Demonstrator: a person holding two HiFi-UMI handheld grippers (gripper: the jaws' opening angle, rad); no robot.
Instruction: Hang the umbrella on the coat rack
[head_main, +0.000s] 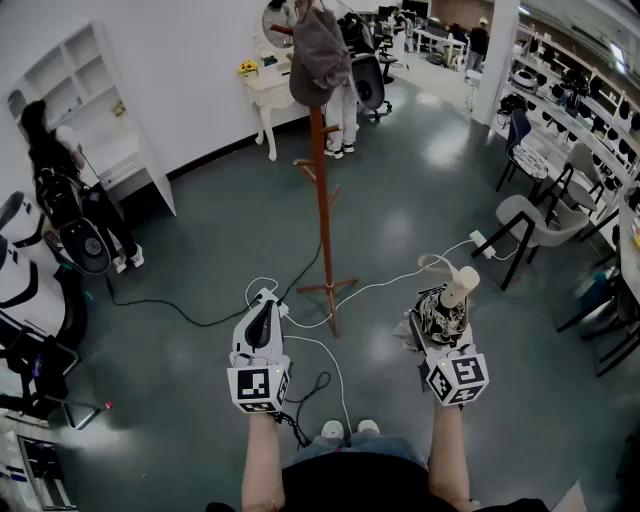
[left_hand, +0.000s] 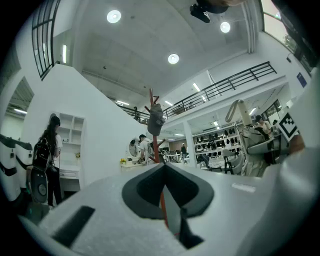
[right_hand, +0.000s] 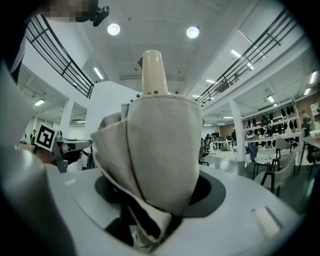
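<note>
Grey polished floor (head_main: 420, 200) underfoot. Red-brown wooden coat rack (head_main: 323, 200) stands upright ahead of both grippers, with a grey cap (head_main: 320, 55) hung at its top. Folded umbrella (head_main: 450, 298), cream with a dark pattern and a pale end pointing away, is clamped in the right gripper (head_main: 438, 325), right of the rack's base and apart from it. Left gripper (head_main: 265, 300) has its jaws pressed together, nothing between them.

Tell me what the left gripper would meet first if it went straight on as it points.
The left gripper would likely meet the coat rack first; its pole stands dead ahead in the left gripper view, though depth is unclear.
</note>
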